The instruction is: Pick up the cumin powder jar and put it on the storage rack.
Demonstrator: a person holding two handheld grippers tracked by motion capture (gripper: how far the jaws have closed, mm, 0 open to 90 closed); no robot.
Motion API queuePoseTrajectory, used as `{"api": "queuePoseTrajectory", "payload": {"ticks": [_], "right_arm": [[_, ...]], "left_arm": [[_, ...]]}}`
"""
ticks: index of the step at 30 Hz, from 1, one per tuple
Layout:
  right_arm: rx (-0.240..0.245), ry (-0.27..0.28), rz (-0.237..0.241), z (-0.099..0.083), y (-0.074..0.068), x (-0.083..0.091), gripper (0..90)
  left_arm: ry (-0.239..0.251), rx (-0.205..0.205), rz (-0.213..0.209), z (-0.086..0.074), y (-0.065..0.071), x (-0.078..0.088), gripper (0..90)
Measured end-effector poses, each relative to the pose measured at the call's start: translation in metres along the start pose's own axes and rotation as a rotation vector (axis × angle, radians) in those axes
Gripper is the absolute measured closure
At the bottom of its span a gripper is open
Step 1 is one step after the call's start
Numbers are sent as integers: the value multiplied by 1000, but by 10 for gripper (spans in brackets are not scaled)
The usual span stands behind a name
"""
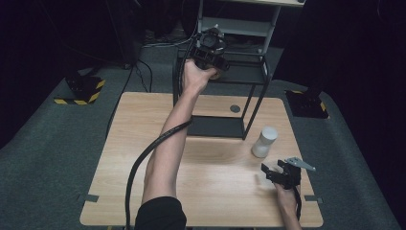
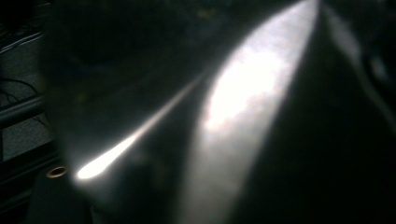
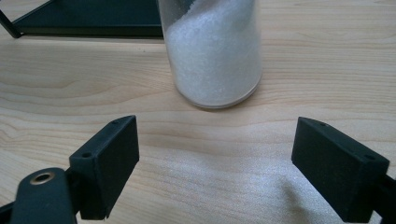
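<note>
My light wooden surface (image 1: pixel 143 158) stands on grey carpet floor (image 1: pixel 43 158). Beyond its far edge the room goes dark; black cables (image 1: pixel 143 72) run across the floor, and yellow-black striped plates (image 1: pixel 81 91) flank the far corners.

A rack (image 1: pixel 218 96) stands at the far middle of the surface (image 1: pixel 143 158), its base resting on the surface and its top shelf raised above it. The left gripper (image 1: pixel 209 48) is up at that top shelf, at the rack's left end. A jar (image 1: pixel 265 142) stands upright on the surface, just right of the rack's near corner. The right gripper (image 1: pixel 282 173) rests on the surface near the jar, on its near side, fingers (image 3: pixel 109 163) apart and pointing toward it, not touching.
</note>
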State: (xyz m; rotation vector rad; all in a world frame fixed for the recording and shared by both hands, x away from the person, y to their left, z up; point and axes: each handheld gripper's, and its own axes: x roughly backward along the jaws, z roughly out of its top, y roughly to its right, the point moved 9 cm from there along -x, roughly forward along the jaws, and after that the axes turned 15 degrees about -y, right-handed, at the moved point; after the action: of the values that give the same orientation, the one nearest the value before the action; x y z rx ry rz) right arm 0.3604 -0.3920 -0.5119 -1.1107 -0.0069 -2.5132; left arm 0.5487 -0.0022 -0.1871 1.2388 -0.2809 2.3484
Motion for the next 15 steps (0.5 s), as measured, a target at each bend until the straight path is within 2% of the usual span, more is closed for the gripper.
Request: {"api": "queuePoseTrajectory", "payload": {"ticks": [5,9,15], "right_arm": [[10,-2,-6,0,-1,0,140],[9,-2,-5,0,-1,0,140],[14,-8,-11,1,-2,-1,141]], "left_arm": [[25,1,-7,-10,-1,7,137],[16,-28,-21,-16,-2,11,80],[34,-36,-14,-33,-5,34,49]]}}
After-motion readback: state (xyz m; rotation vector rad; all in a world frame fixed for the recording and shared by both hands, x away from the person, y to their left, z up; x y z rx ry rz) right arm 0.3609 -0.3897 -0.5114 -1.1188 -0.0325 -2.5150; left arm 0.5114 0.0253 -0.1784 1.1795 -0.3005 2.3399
